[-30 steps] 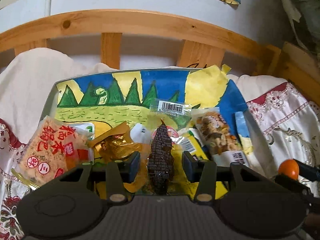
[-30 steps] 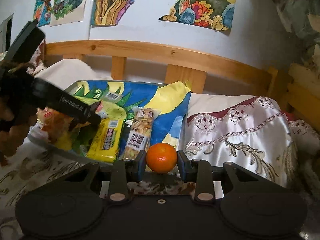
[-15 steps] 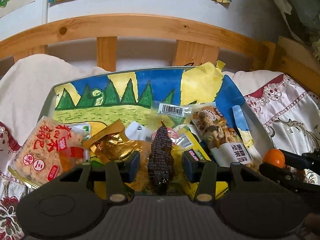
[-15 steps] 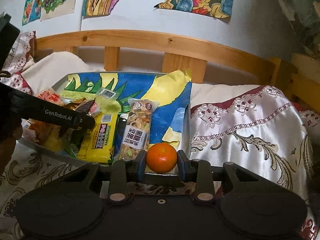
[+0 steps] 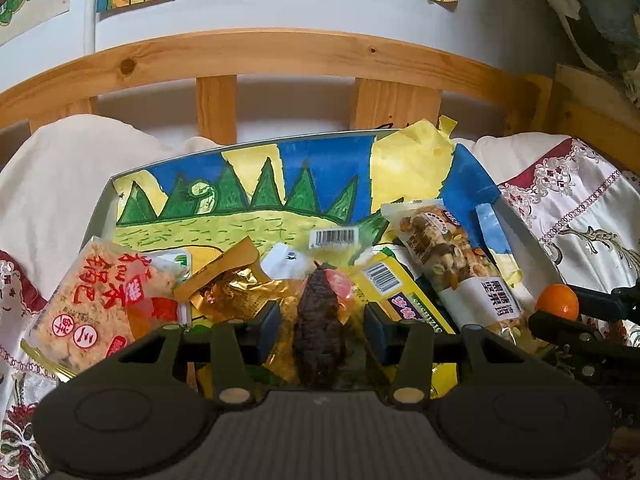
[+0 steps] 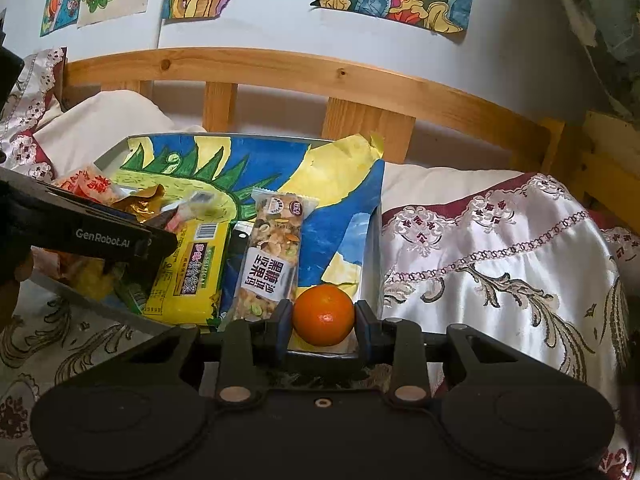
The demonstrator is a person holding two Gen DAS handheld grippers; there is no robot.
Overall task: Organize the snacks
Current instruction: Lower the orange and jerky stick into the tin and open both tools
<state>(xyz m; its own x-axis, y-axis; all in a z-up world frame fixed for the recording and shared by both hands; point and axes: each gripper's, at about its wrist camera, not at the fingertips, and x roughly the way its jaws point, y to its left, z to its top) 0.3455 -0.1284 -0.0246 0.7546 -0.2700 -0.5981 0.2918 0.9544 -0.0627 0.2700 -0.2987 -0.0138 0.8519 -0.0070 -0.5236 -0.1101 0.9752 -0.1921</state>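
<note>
Change: our right gripper (image 6: 323, 326), clamped on the orange (image 6: 323, 314), moved to the tray's (image 6: 372, 240) near-right corner | left gripper (image 5: 320, 330) grips the dark snack (image 5: 318, 320) above the tray | next, we judge: set the orange inside.

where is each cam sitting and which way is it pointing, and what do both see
Left wrist view: rides on the left tongs, angled down over the tray toward the wooden rail; its jaws hold a dark snack.
Right wrist view: rides on the right tongs at the tray's right near corner, facing the same rail; its jaws clamp an orange, and the left tongs cross in from the left.
Shared: tray, nut bar, yellow packet, orange, wall drawings.
</note>
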